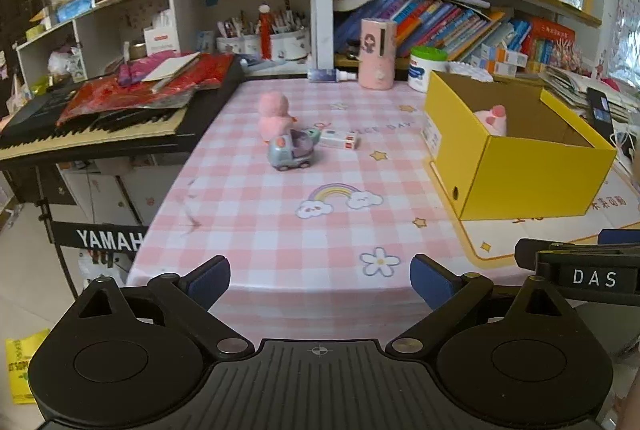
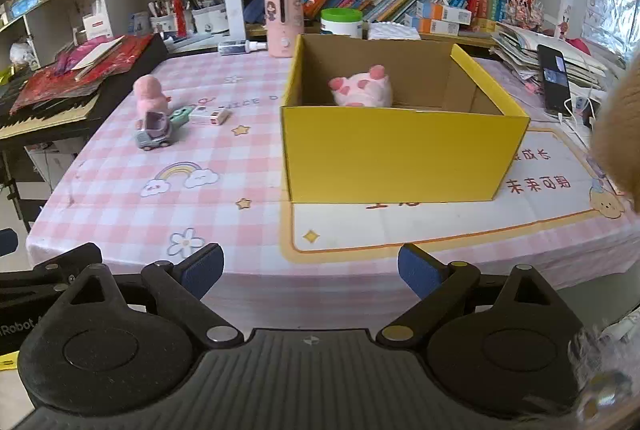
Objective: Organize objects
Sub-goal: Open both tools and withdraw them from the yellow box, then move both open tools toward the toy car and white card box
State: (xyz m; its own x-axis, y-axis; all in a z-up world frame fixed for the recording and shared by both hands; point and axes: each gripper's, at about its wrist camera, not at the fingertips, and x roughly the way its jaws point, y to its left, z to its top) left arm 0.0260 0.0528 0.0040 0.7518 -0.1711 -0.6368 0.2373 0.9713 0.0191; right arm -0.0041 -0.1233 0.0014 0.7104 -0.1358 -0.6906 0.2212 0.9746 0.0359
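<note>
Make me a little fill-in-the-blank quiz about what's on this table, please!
1. The pink-spotted plush toy lies inside the ____ box.
2. The grey toy car stands on the checked tablecloth, right in front of the ____ duck.
3. Both the left tongs and the right tongs are ____ and hold nothing.

Missing words: yellow; pink; open
</note>
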